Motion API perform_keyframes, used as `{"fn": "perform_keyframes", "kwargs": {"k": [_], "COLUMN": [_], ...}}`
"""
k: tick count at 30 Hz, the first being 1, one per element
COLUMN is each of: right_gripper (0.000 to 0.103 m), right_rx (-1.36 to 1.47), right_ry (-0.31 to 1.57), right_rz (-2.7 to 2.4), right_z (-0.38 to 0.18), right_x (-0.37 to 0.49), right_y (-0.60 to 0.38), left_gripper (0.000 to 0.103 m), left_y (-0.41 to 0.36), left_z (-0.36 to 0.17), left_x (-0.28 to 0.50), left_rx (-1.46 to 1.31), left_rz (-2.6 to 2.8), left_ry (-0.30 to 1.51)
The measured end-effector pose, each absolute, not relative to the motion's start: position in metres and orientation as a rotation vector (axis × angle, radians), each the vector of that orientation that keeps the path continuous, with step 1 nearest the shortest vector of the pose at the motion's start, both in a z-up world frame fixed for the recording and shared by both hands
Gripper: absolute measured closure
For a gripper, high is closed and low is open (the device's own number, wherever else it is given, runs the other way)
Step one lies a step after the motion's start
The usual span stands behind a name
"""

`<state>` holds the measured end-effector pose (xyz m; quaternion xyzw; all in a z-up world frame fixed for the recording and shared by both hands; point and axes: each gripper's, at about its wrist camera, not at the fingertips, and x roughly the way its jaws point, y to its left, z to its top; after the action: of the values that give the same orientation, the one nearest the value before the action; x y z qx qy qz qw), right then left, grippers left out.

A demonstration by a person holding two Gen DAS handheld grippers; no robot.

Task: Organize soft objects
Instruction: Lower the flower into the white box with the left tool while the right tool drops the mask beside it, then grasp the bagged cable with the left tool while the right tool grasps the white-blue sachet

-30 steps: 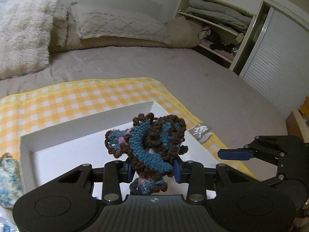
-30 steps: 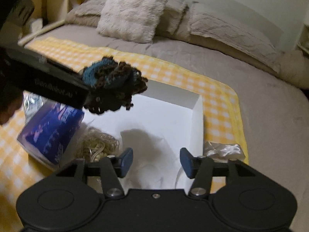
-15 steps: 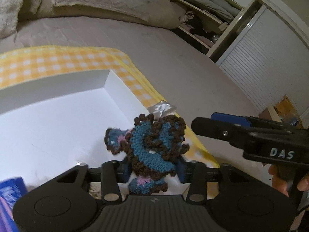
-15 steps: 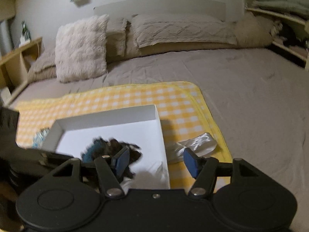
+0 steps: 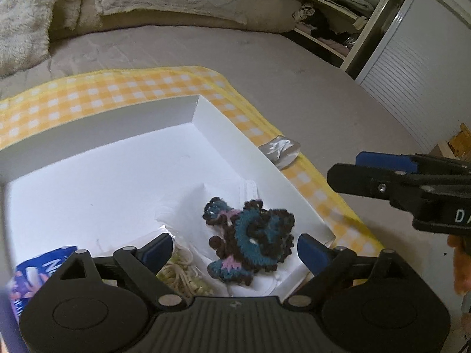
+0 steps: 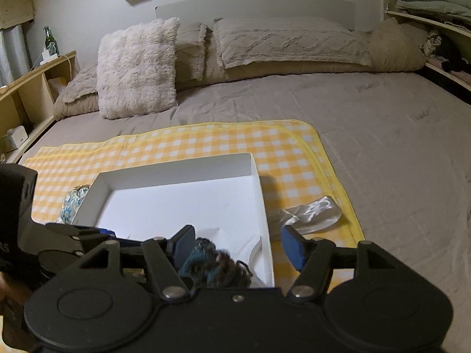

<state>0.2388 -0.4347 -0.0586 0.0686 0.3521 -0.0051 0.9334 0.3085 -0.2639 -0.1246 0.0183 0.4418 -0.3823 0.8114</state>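
A blue, brown and pink crochet piece [image 5: 250,242] lies in the near right corner of the white box [image 5: 97,135], on white cloth. My left gripper [image 5: 235,250] is open just above it, not touching it. The piece also shows in the right wrist view [image 6: 215,269], partly hidden by my right gripper [image 6: 238,248], which is open and empty over the box's right wall [image 6: 265,220]. A silvery satin piece [image 6: 312,214] lies on the yellow checked cloth [image 6: 206,141] right of the box. A blue patterned pouch [image 6: 72,203] lies left of the box.
In the box near the crochet piece are a blue tissue pack [image 5: 32,276] and a beige cord bundle [image 5: 182,276]. The cloth lies on a grey bed with pillows [image 6: 135,67] at the head. Shelves [image 5: 329,8] stand at the right, a bedside shelf with a bottle [image 6: 50,41] at the left.
My left gripper opened and let go of the crochet piece, which dropped into the box's near right corner. The right gripper drew back and stayed open.
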Motion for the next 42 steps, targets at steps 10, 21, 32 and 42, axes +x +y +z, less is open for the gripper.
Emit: {"fn": "perform_keyframes", "kwargs": {"k": [10,21,32,42], "right_gripper": [0.036,0.031,0.02,0.0], "right_rx": [0.135,0.104,0.089,0.052], "right_ry": [0.676,0.581,0.55,0.6], "right_rz": [0.007,0.042,0.048,0.041], "right_z": [-0.041,-0.015,-0.011,-0.026], "right_x": [0.22,0.189,0.168,0.167], "right_y": [-0.426,-0.408,-0.398,-0.382], "left_gripper": [0.009,0.004,0.0,0.0], "left_y": [-0.25,-0.22,-0.176,-0.124], "left_z": [-0.094,-0.058,-0.045,-0.043], "left_x": [0.285,0.255,0.23,0.22], "left_rx": [0.052,0.052,0.054,0.067], "left_rz": [-0.796,-0.738,-0.606,-0.469], "left_ry": [0.875,0.779,0.718,0.688]}}
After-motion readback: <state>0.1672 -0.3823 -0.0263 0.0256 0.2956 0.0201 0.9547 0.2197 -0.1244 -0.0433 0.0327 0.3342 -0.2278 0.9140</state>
